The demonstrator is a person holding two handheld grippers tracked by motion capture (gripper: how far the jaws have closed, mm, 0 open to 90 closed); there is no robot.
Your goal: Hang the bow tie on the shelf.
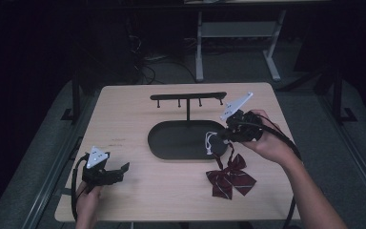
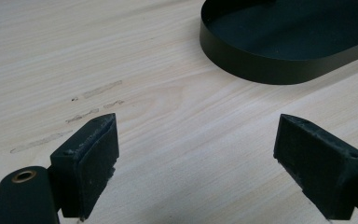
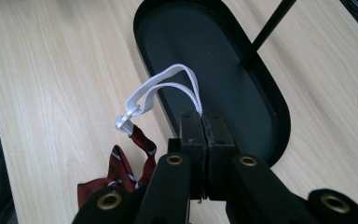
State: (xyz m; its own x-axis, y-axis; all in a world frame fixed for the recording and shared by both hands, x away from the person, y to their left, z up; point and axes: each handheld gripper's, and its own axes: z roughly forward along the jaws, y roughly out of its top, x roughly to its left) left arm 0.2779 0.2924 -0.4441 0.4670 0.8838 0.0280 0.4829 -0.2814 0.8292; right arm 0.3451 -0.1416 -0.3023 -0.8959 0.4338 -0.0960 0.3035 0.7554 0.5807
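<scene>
Hidden: your right gripper (image 3: 204, 135) covered the strap's (image 3: 168, 86) pinched end.
Count: one bow tie (image 1: 231, 175), one tray (image 1: 171, 148), four rack (image 1: 188, 97) pegs.
Jaws: right clamped on strap; your left gripper (image 2: 198, 163) gaped, empty.
Tie: on table (image 1: 138, 191), beside tray.

Light wooden table (image 1: 138, 191) bearing a black oval tray (image 1: 171, 143) with an upright hook stand (image 1: 188, 98) at centre, and a dark red striped bow tie (image 1: 231, 177) near the front right.
</scene>
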